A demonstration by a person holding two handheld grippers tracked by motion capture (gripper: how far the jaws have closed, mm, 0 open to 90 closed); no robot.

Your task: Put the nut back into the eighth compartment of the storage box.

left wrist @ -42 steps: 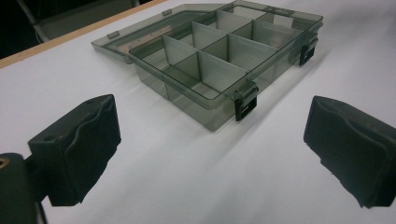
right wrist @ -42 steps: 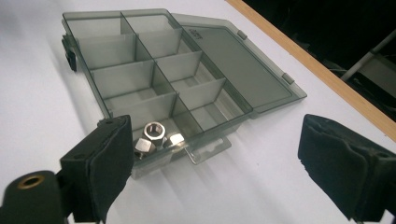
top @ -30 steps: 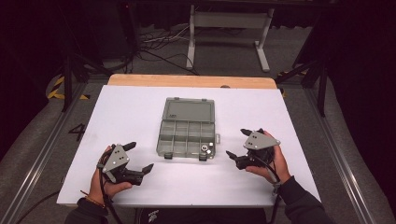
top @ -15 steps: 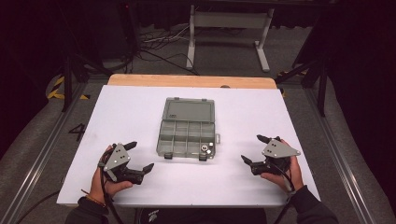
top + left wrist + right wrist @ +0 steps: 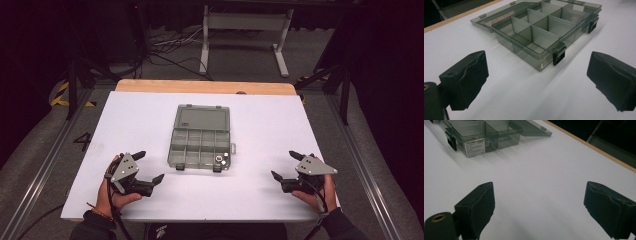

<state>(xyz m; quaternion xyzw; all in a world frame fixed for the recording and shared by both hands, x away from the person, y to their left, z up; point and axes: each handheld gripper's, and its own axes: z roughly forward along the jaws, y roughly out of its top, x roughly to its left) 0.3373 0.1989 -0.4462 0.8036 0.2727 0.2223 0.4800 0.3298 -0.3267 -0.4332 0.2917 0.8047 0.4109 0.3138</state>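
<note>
A grey see-through compartment box [image 5: 201, 142] lies open in the middle of the white table, its lid [image 5: 203, 119] folded back flat. A small metal part [image 5: 219, 160] sits in its near right compartment. The box [image 5: 541, 32] has two black latches on its front wall and a white label [image 5: 474, 147] on one side. My left gripper [image 5: 148, 166] rests open near the table's front left, apart from the box. My right gripper [image 5: 285, 165] stands open at the front right, well away from the box [image 5: 484, 133]. Nothing lies between either pair of jaws.
The white table top [image 5: 280, 125] ends in a wooden strip [image 5: 205, 87] at the far side. Beyond it stand a metal frame [image 5: 245, 25] and loose cables [image 5: 165, 42] on the floor. Metal rails [image 5: 45, 165] run along both sides.
My right gripper has moved away from the box, to the right and toward the table's front edge. The left gripper has stayed where it was.
</note>
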